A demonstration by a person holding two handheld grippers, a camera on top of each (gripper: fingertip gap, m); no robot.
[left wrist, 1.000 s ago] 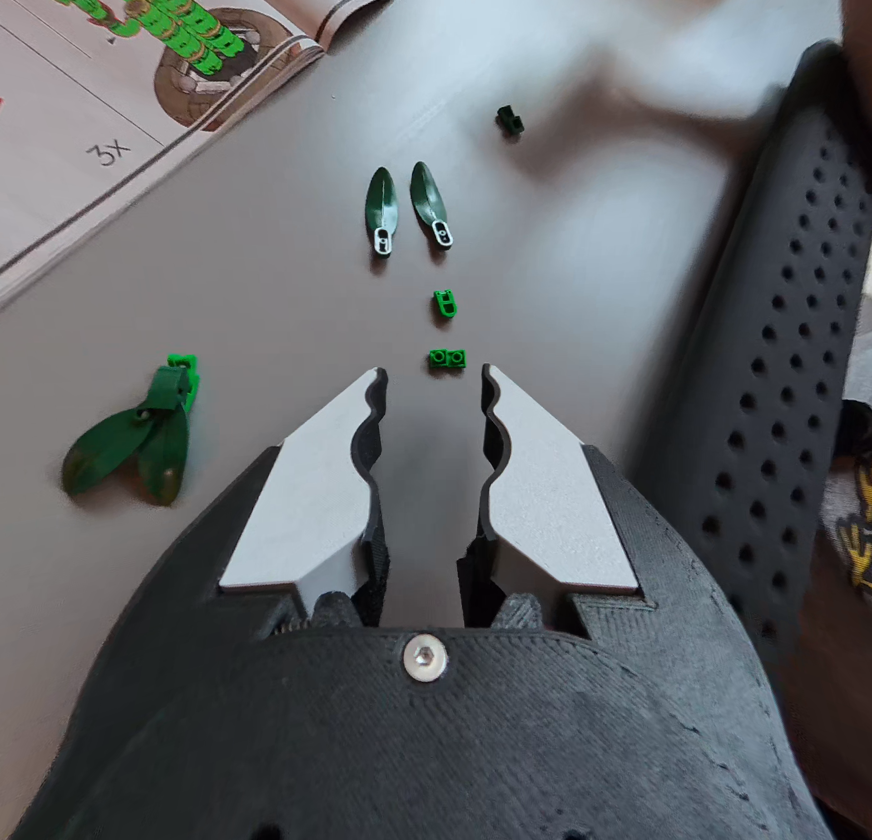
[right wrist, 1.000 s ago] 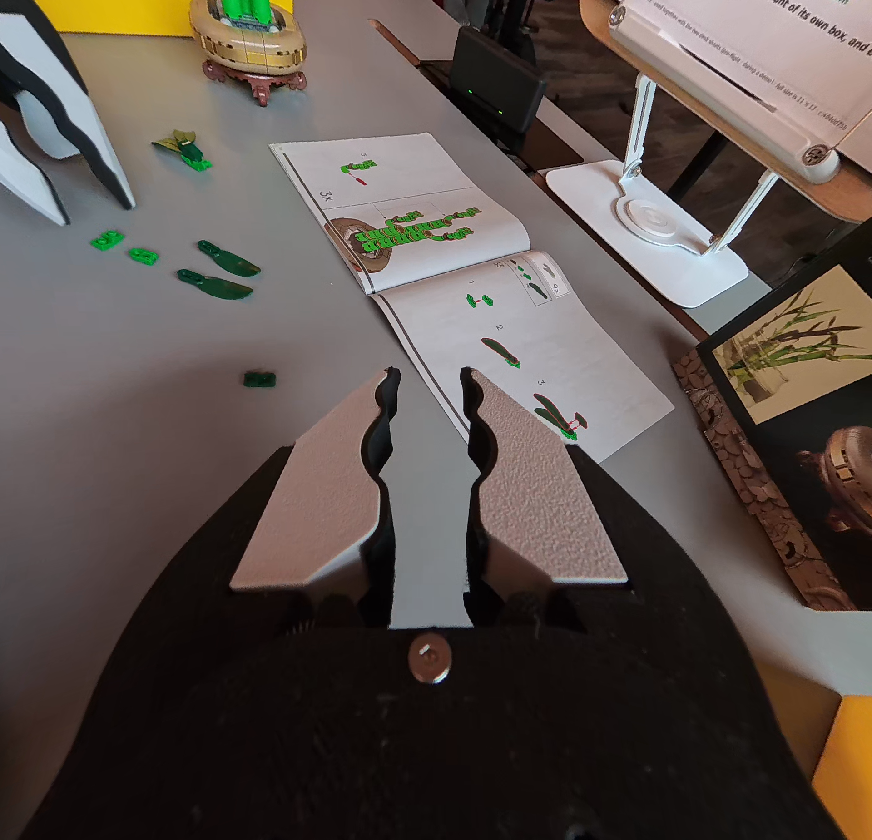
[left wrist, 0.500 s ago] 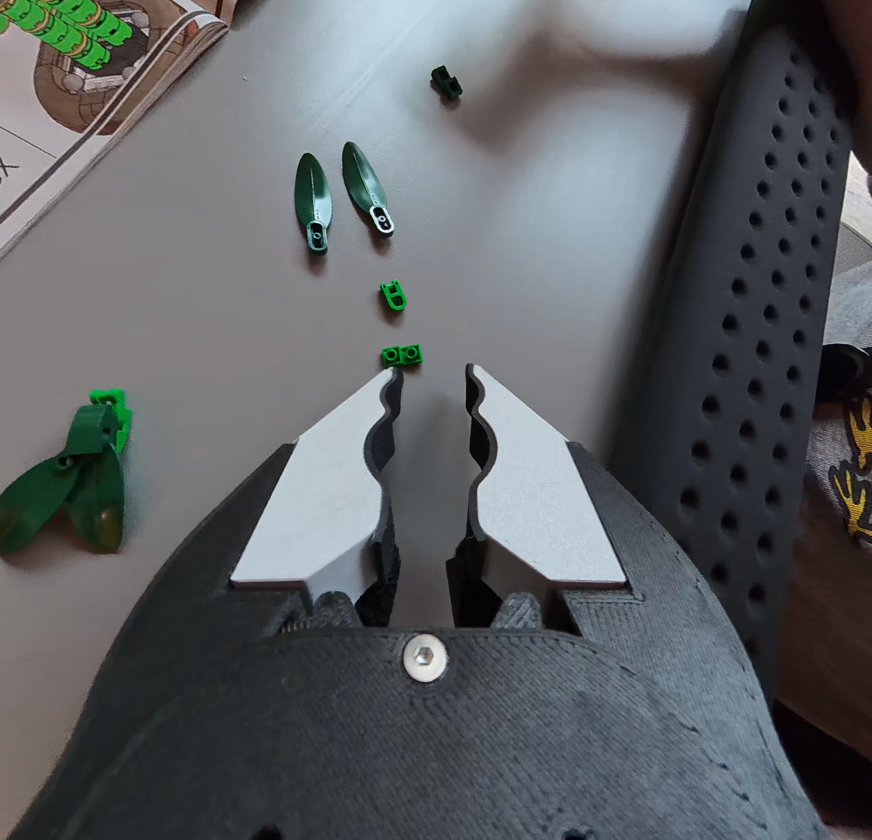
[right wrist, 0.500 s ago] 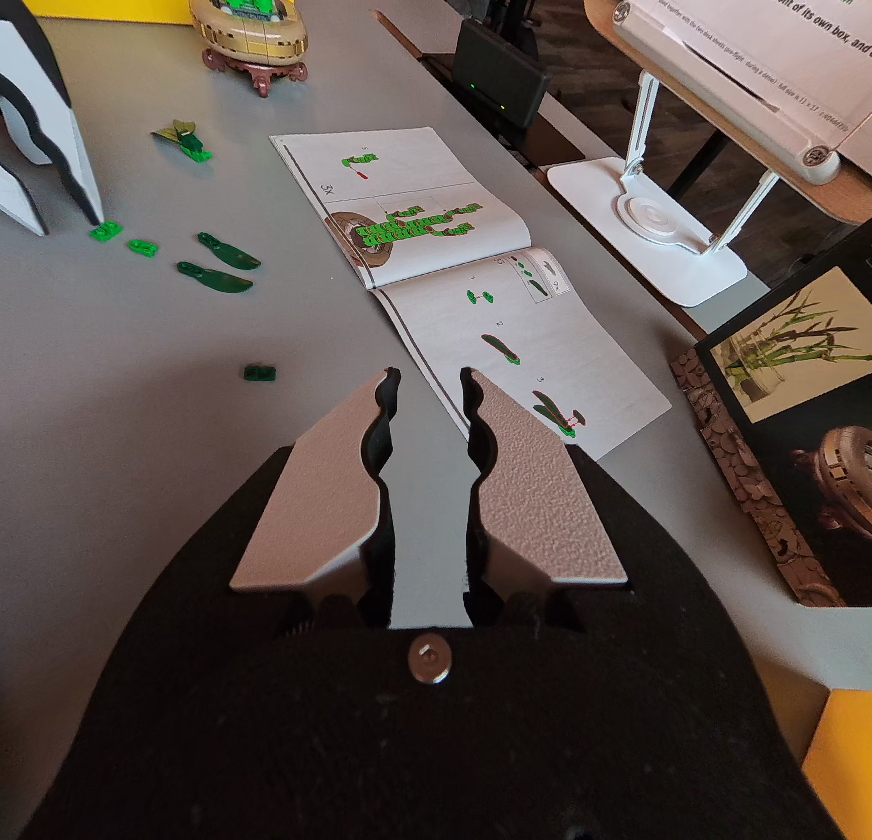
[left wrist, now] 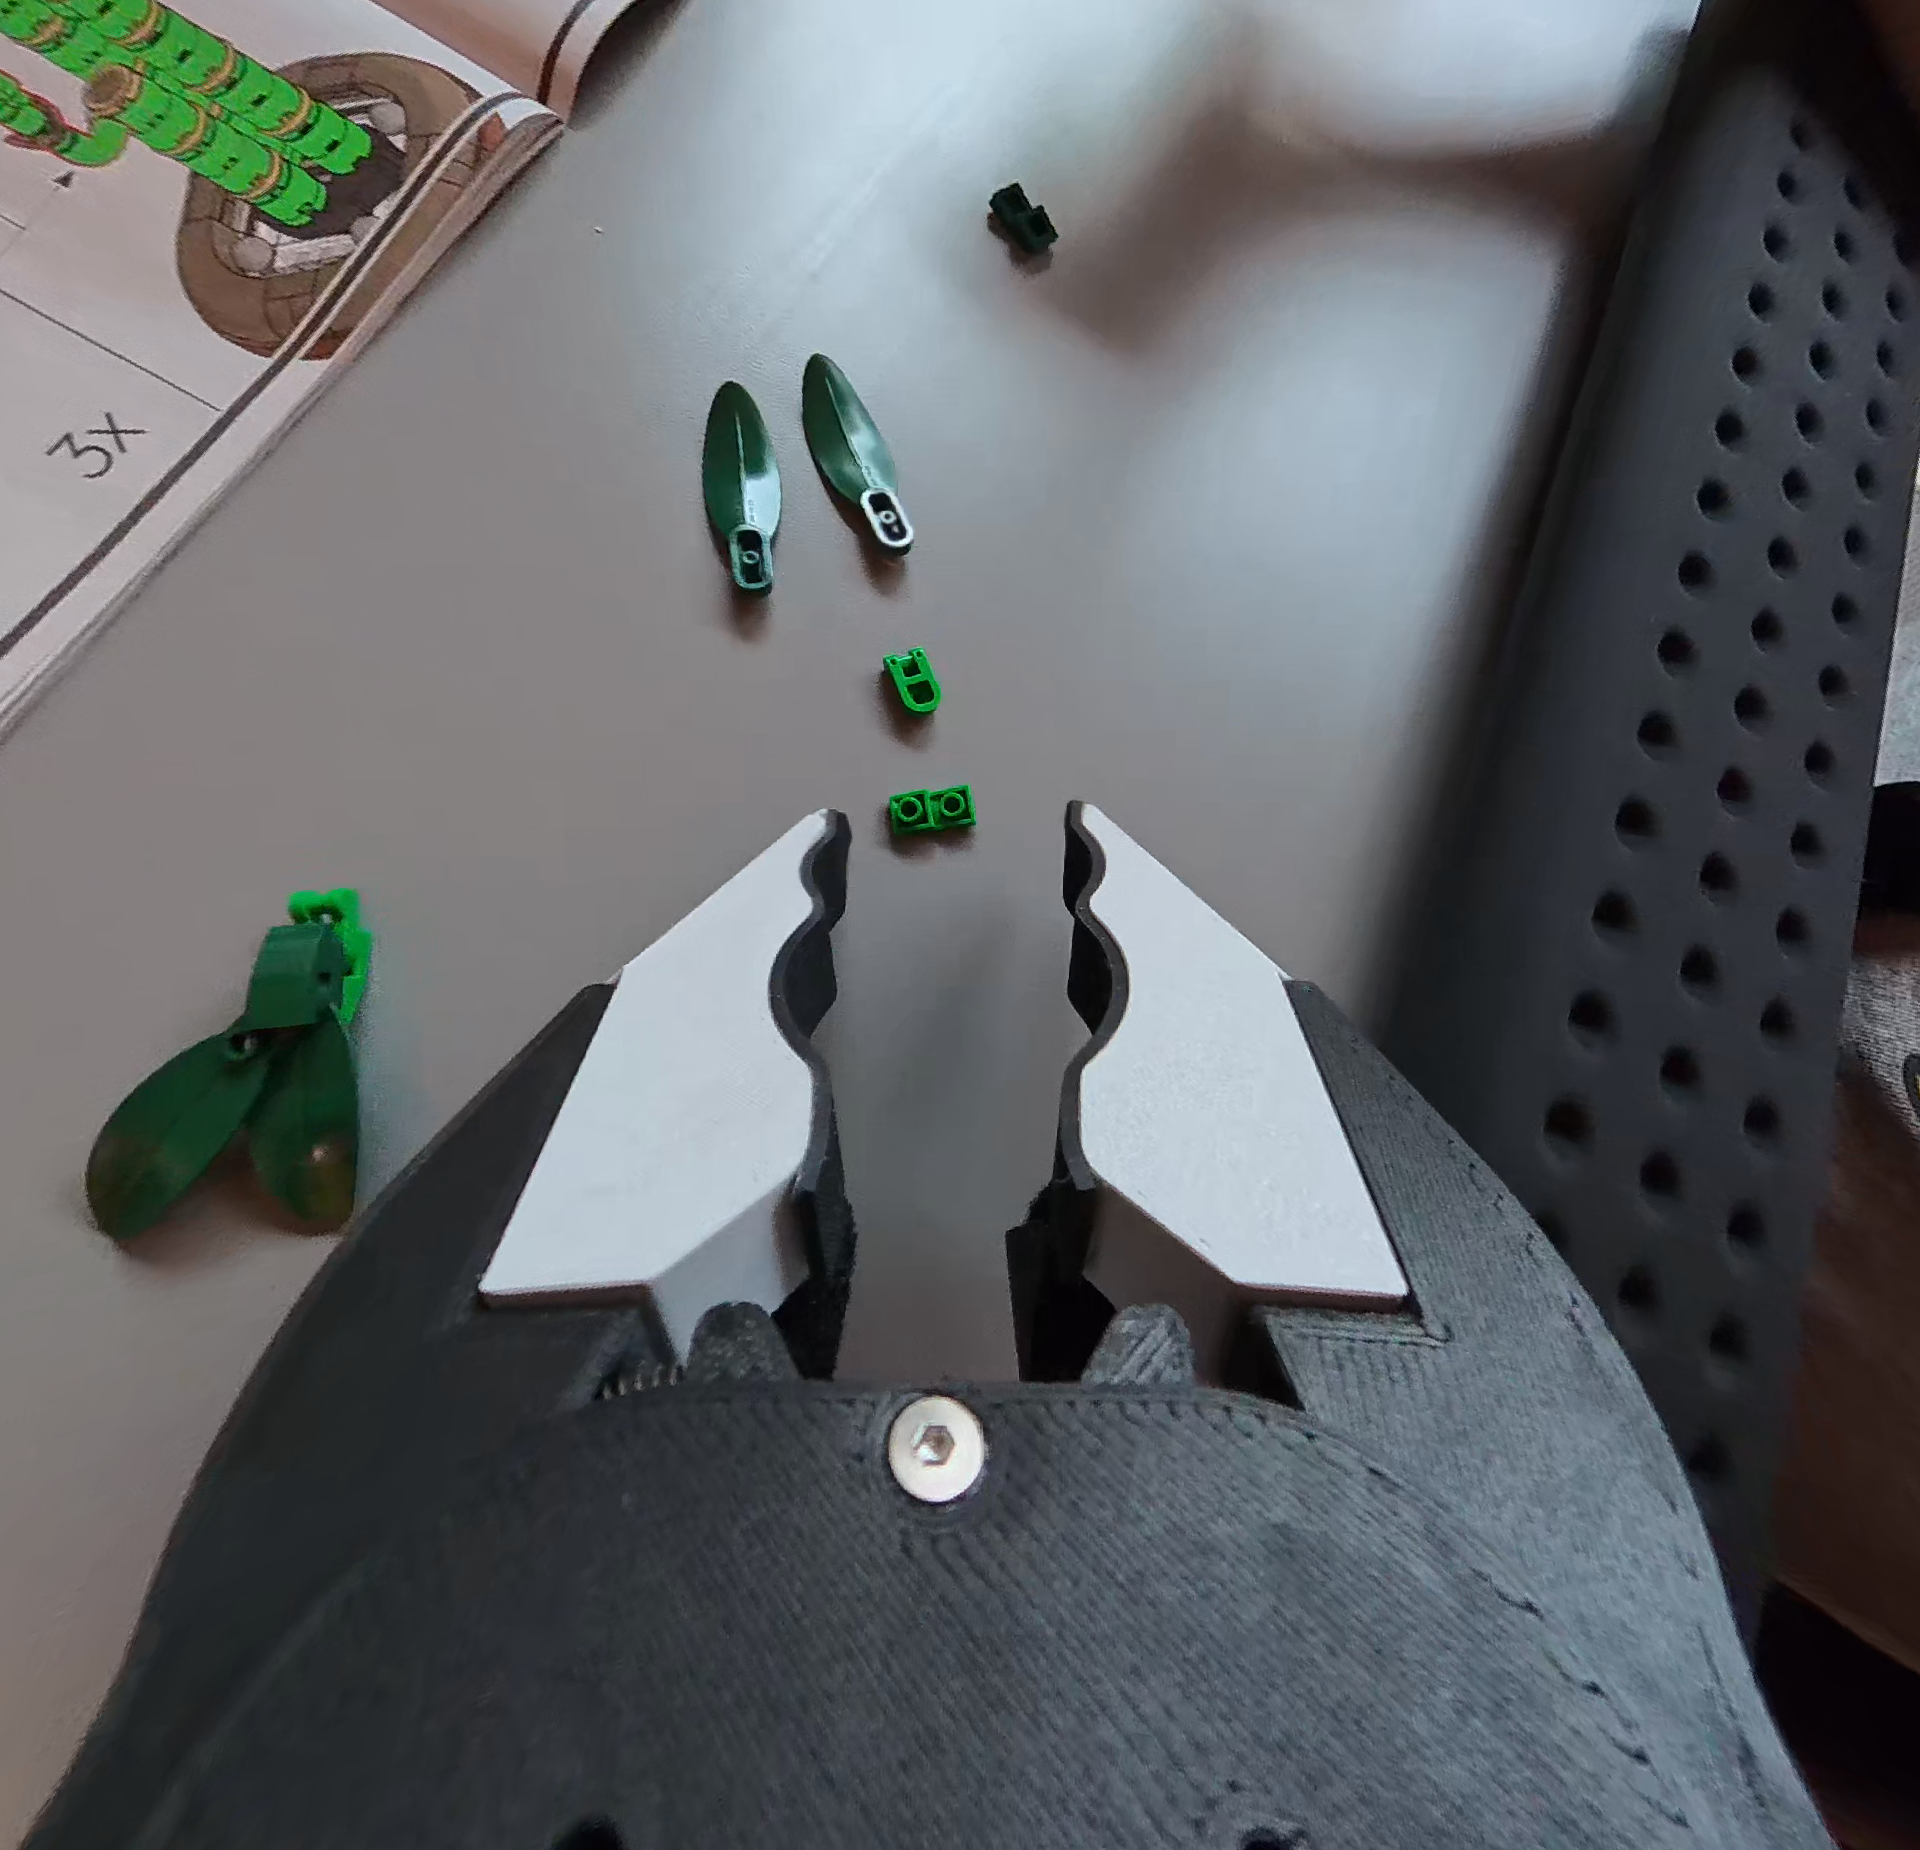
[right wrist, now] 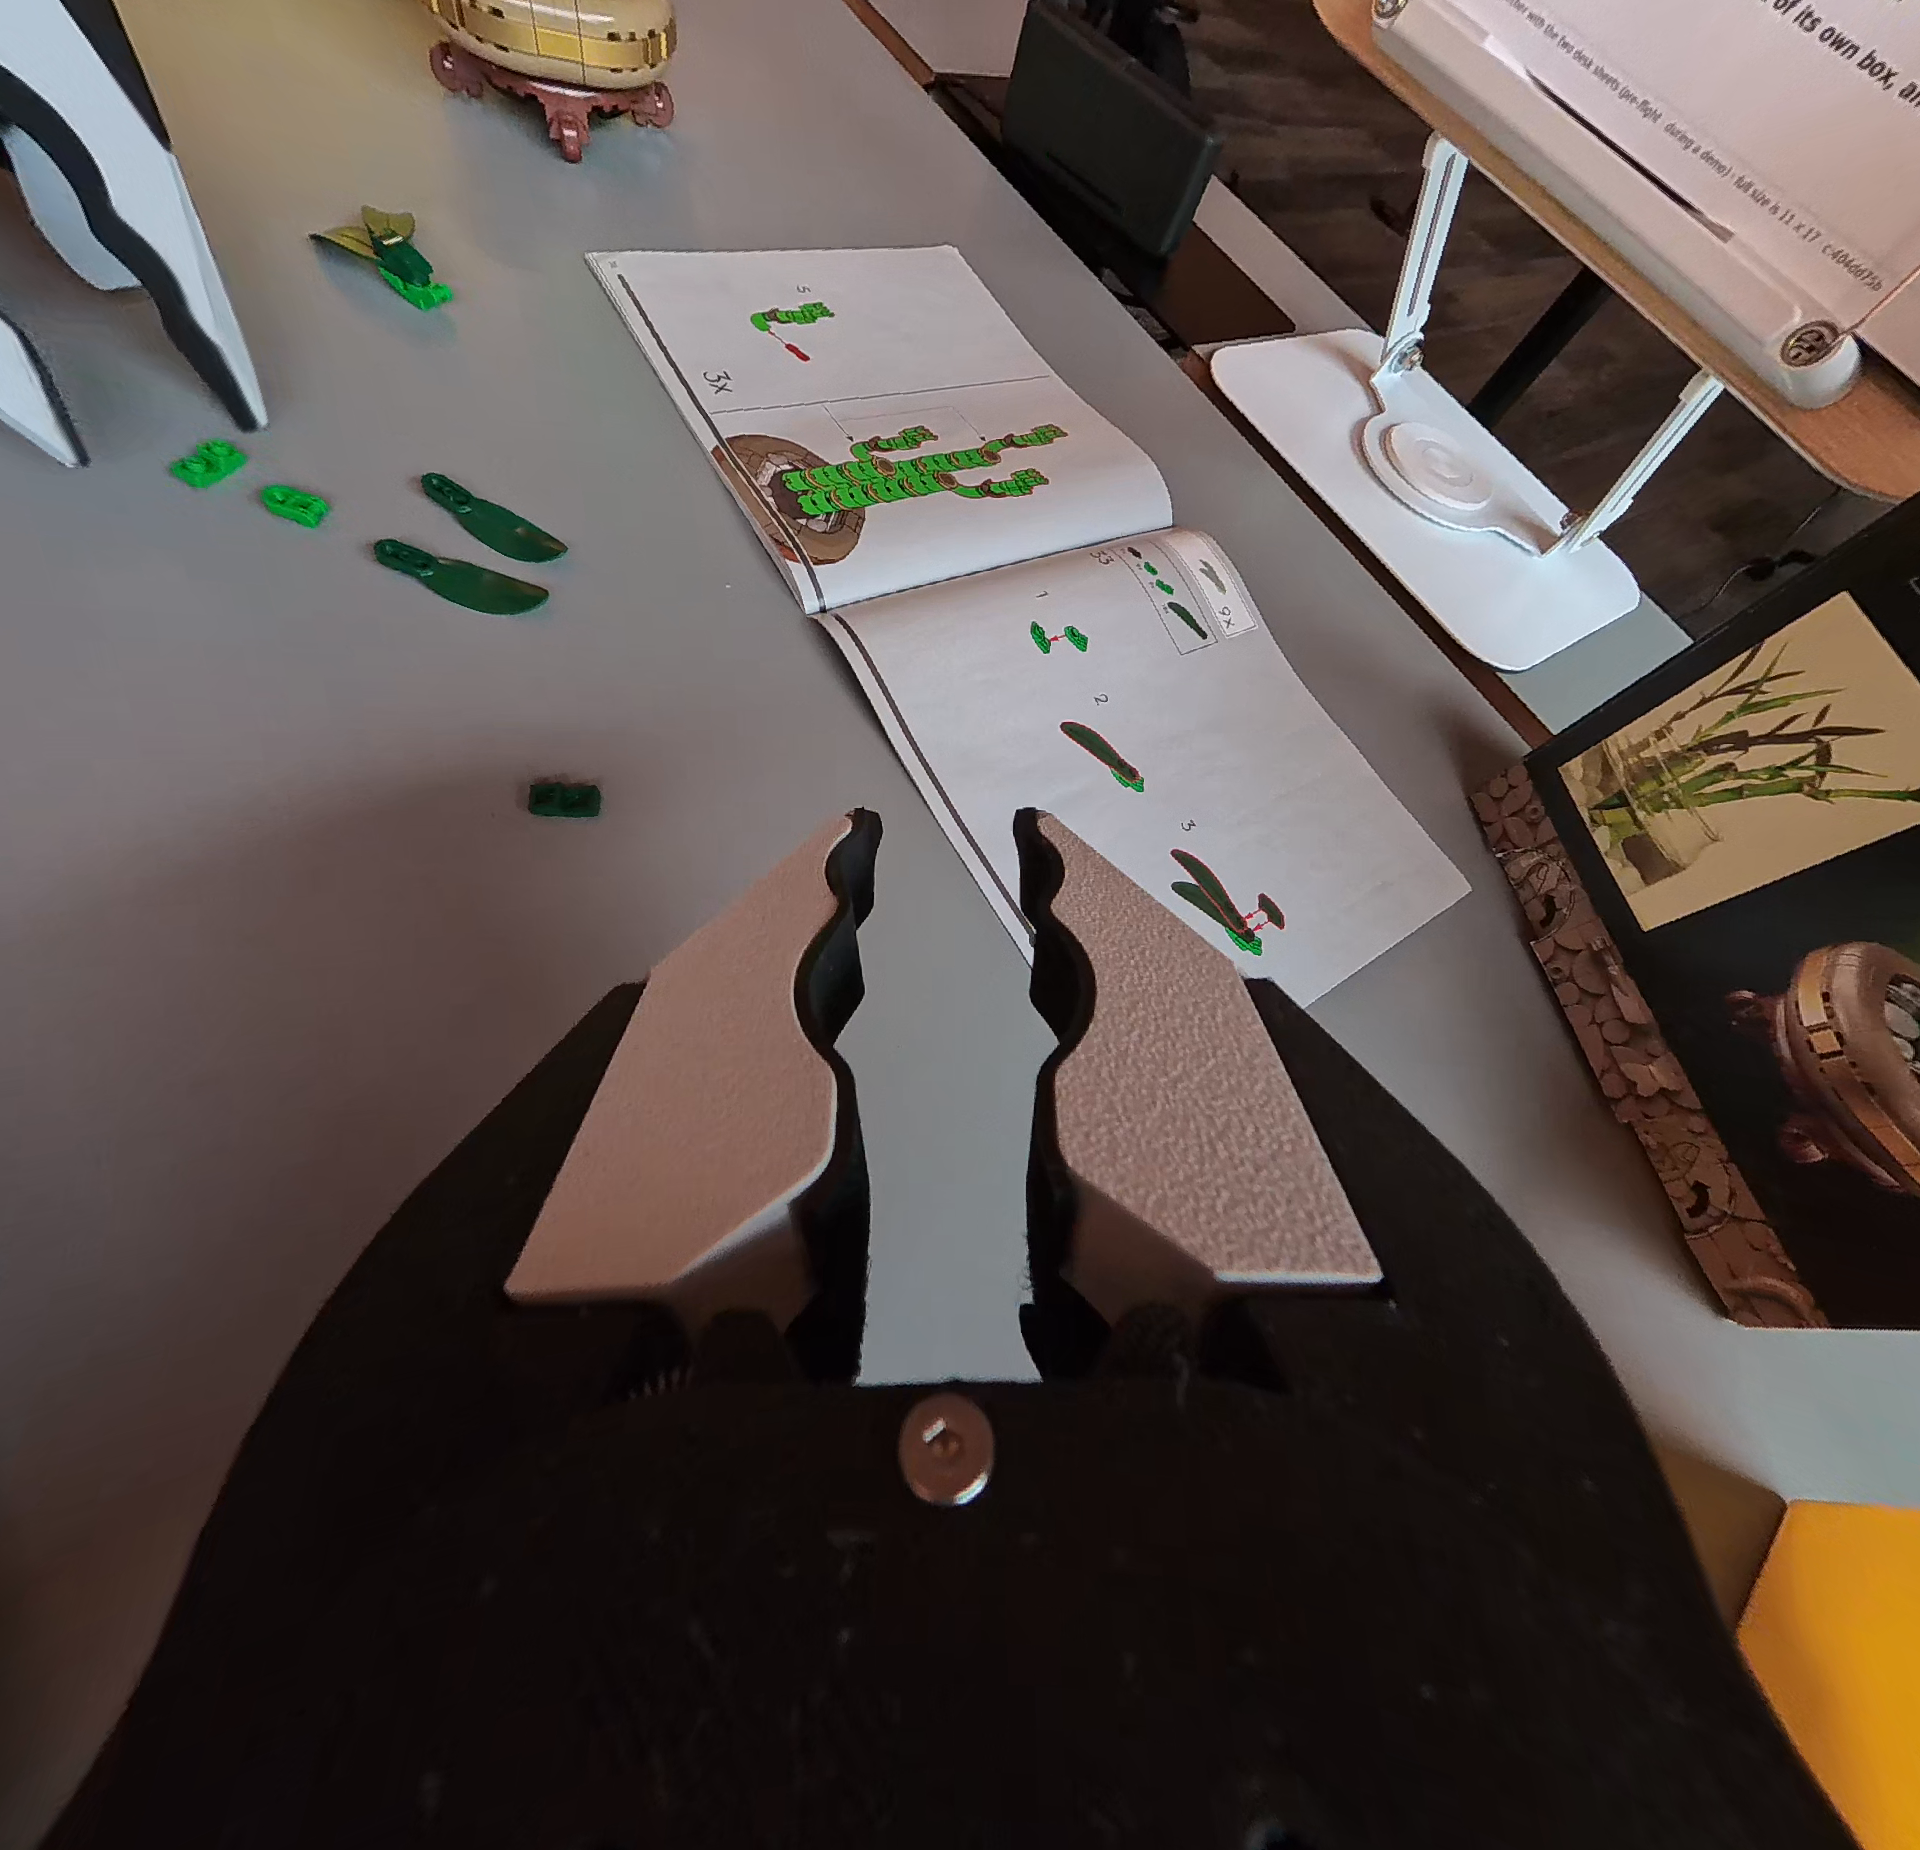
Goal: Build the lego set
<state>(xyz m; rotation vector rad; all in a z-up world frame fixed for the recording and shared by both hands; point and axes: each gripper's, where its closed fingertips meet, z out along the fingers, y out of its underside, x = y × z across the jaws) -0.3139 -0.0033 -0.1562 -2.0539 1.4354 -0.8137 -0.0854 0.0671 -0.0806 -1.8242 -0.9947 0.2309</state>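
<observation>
My left gripper (left wrist: 956, 829) is open and empty, its tips just short of a bright green two-stud plate (left wrist: 932, 811) on the grey table. Beyond it lie a bright green clip piece (left wrist: 913, 680), two dark green leaves (left wrist: 740, 470) (left wrist: 850, 441) and a small dark green piece (left wrist: 1021, 218). A built leaf cluster (left wrist: 244, 1094) lies to the left. My right gripper (right wrist: 945, 832) is open and empty above the table near the open instruction booklet (right wrist: 935, 512). The plate (right wrist: 208, 463), the clip (right wrist: 295, 504), the leaves (right wrist: 468, 553) and the dark piece (right wrist: 563, 799) also show in the right wrist view, left of it.
A tan and brown built pot base (right wrist: 540, 24) stands at the back of the table. A white stand (right wrist: 1455, 470) holding a board and a dark set box (right wrist: 1766, 948) are on the right. A perforated black chair back (left wrist: 1714, 761) runs along the table's right edge. My right fingertips sit around 25 cm from my left ones. My right gripper's tips are some 11 cm from the dark piece (right wrist: 563, 799). Look for it in the left wrist view (left wrist: 1020, 212) too.
My left gripper closed partway, then opened wide again, staying near the two-stud plate. My right gripper moved forward over the table and stayed open.
</observation>
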